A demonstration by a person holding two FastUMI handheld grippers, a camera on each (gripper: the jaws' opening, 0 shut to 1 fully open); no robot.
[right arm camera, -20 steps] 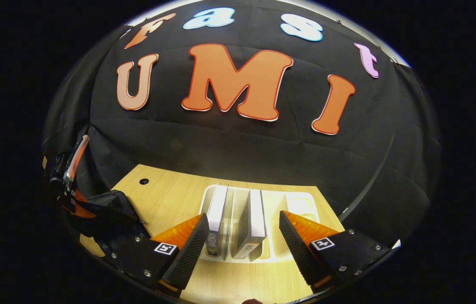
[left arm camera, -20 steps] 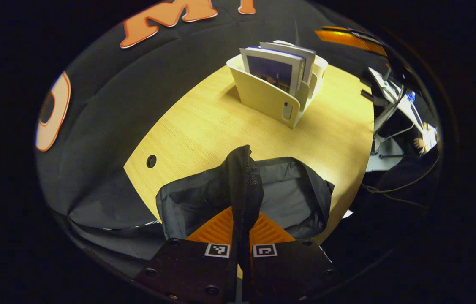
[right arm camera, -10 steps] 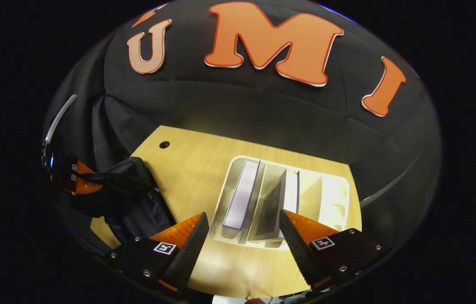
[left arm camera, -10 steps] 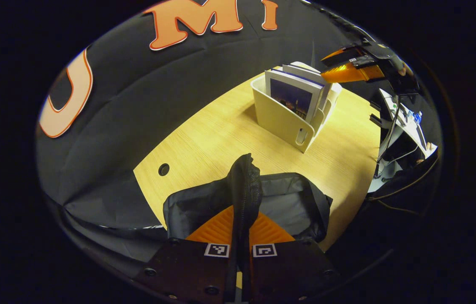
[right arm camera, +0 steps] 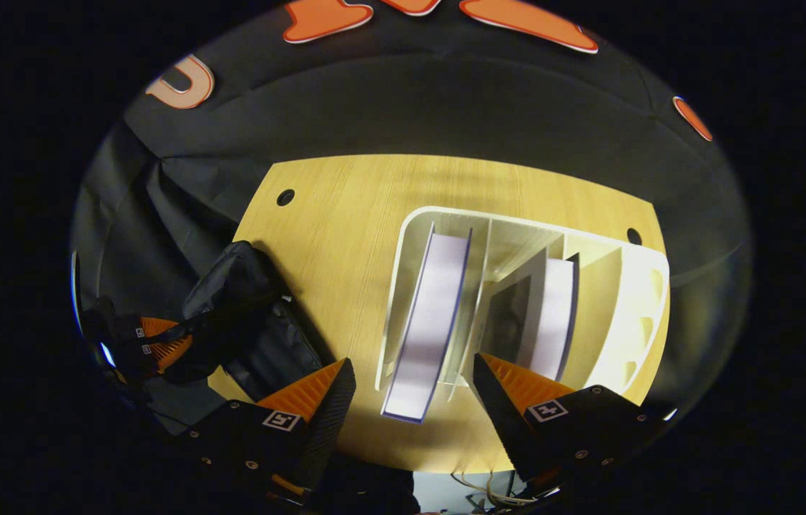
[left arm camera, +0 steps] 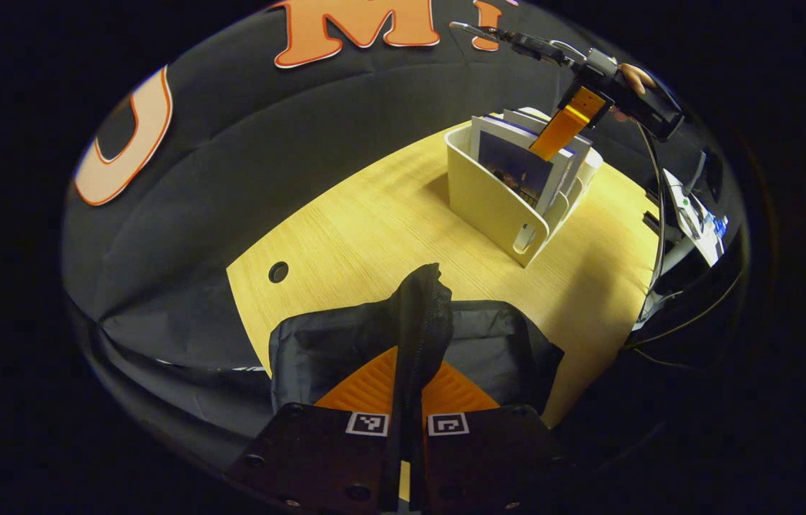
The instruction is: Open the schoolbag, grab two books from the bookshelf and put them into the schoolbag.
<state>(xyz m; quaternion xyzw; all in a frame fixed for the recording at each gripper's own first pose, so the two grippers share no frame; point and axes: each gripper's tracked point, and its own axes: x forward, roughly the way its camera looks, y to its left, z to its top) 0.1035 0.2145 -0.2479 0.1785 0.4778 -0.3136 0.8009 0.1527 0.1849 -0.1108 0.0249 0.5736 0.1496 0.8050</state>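
In the left gripper view, the left gripper (left arm camera: 408, 400) has its fingers (left arm camera: 367, 386) closed on a raised fold of zipper edge of the black fabric schoolbag (left arm camera: 417, 343), both pressing on it from either side; the fold stands up between them and the bag mouth gapes open to both sides. The schoolbag lies on the near part of the light wood-grain worktop (left arm camera: 352, 236), near a round cable hole (left arm camera: 278, 272). In the right gripper view, the right gripper (right arm camera: 413, 390) has its fingers (right arm camera: 335, 400) spread wide apart and holding nothing, looking down from above onto the cream plastic divided bookshelf (right arm camera: 517, 229). Between the fingers lies the top edge of a white-paged book with a blue cover (right arm camera: 431, 322), standing upright in the shelf's left compartment; a second book with a white page edge (right arm camera: 553, 318) leans in the next compartment, beside the right finger. The bookshelf stands on the worktop, well apart from the schoolbag. In the left gripper view the right gripper (left arm camera: 567, 129) hangs just above the books in the bookshelf (left arm camera: 488, 200); whether it touches a book I cannot tell. In the right gripper view the left gripper (right arm camera: 159, 343) shows at far left, pinching the schoolbag (right arm camera: 245, 315).
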